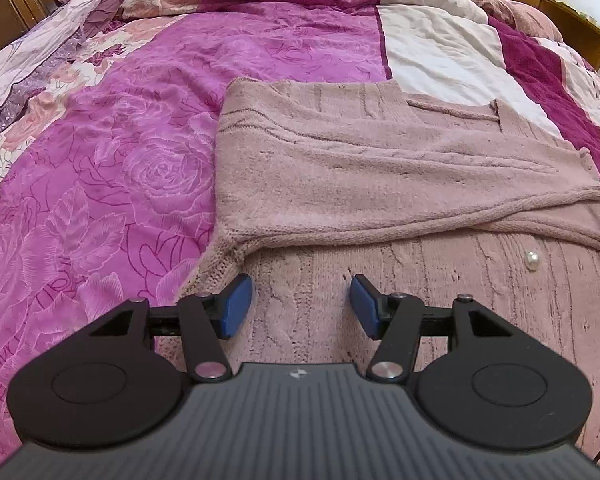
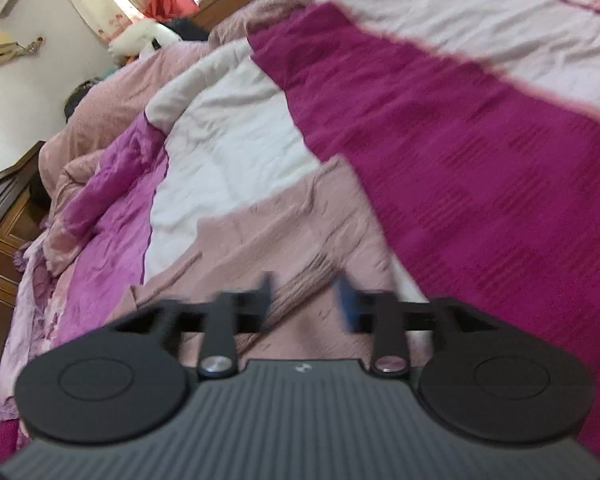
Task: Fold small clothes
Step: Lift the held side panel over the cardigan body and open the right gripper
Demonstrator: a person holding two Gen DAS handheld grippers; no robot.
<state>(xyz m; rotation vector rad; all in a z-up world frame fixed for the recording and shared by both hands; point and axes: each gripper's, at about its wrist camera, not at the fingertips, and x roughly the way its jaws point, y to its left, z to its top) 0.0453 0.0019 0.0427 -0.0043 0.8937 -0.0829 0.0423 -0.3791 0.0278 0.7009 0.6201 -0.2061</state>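
The pink knitted cardigan [image 1: 380,184] lies spread on the bed directly ahead of and under my left claw [image 1: 302,306], its near panel running beneath the fingers and a sleeve folded across it just beyond them. I judge it soft, light and limp: a loose cable knit that will drape and stretch, not hold a crease, so I would pinch it at a doubled hem or a sleeve edge, never in the open middle where the stitches would only pull. A pearl button [image 1: 532,259] sits on the knit off to the right of the left claw; I would keep the pads away from it, as it could snag or slide. The left claw stands roughly half open, its blue pads [image 1: 236,306] apart with only fabric below them and nothing gripped. In the right wrist view the picture is smeared, but the right claw [image 2: 306,300] also shows its fingers apart, with a ribbed strip of the cardigan [image 2: 292,296] lying in the gap; the pads do not appear to press on it, so I take it as holding nothing. Beyond both claws stretches the quilt [image 1: 140,140] in magenta, white and rose print, with a wooden headboard [image 1: 560,12] at the far edge of the bed.
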